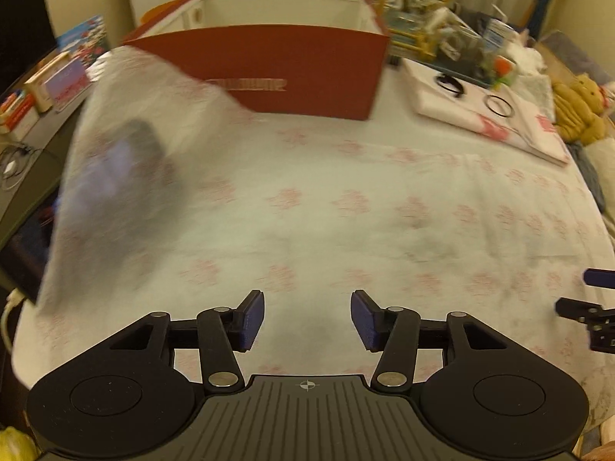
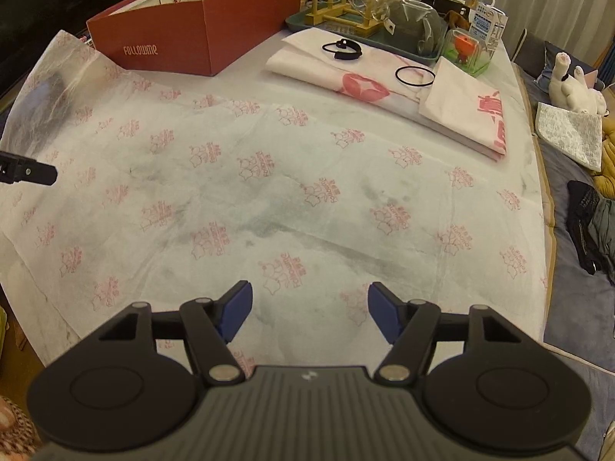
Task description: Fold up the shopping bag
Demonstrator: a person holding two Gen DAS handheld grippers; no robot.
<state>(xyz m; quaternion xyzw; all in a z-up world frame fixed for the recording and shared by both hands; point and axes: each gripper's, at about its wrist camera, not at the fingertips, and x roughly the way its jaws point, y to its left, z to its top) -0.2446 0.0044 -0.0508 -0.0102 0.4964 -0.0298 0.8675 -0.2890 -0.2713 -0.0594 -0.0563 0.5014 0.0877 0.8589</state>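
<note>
A large white non-woven shopping bag (image 2: pixel 269 176) with a pink logo print lies spread flat over the table. It also shows in the left wrist view (image 1: pixel 326 207), where its left edge (image 1: pixel 127 146) looks lifted and blurred. My left gripper (image 1: pixel 307 317) is open and empty just above the bag's near edge. My right gripper (image 2: pixel 309 311) is open and empty above the bag's near right part. The left gripper's tip shows at the left edge of the right wrist view (image 2: pixel 30 171).
A red open box (image 2: pixel 192 30) stands at the back left. Folded white bags (image 2: pixel 384 88) with black elastic bands (image 2: pixel 415 76) lie at the back right, beside a tray of glassware (image 2: pixel 376 19). The table edge and a bed with soft toys (image 2: pixel 572 84) are on the right.
</note>
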